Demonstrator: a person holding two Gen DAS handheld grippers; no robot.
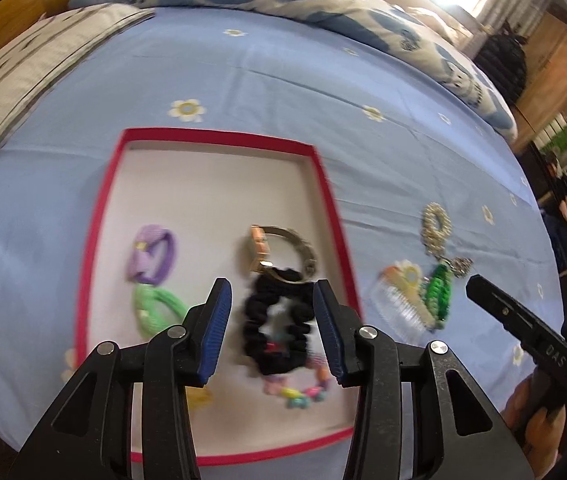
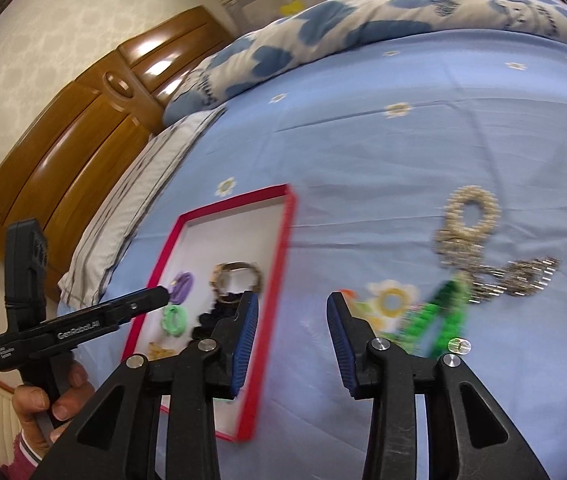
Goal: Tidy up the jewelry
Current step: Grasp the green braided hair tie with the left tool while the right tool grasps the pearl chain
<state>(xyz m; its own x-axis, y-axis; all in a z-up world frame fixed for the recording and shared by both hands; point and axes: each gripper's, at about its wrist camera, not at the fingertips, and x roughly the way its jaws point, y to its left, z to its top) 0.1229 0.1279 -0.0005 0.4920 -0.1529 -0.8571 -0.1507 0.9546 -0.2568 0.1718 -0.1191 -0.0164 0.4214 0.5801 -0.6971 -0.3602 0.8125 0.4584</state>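
A red-rimmed box with a white floor lies on the blue sheet. In it lie a purple hair tie, a green one, a metal watch, a black scrunchie and a coloured bead bracelet. My left gripper hovers open over the scrunchie, pads clear of it. Right of the box lie a pearl ring, a silver chain, a green piece and a flower comb. My right gripper stands open over bare sheet between box and pile.
A blue-patterned quilt is bunched along the far side of the bed. A striped pillow and a wooden headboard lie left of the box. A person's hand holds the left gripper's handle. Dark furniture stands beyond the bed's right edge.
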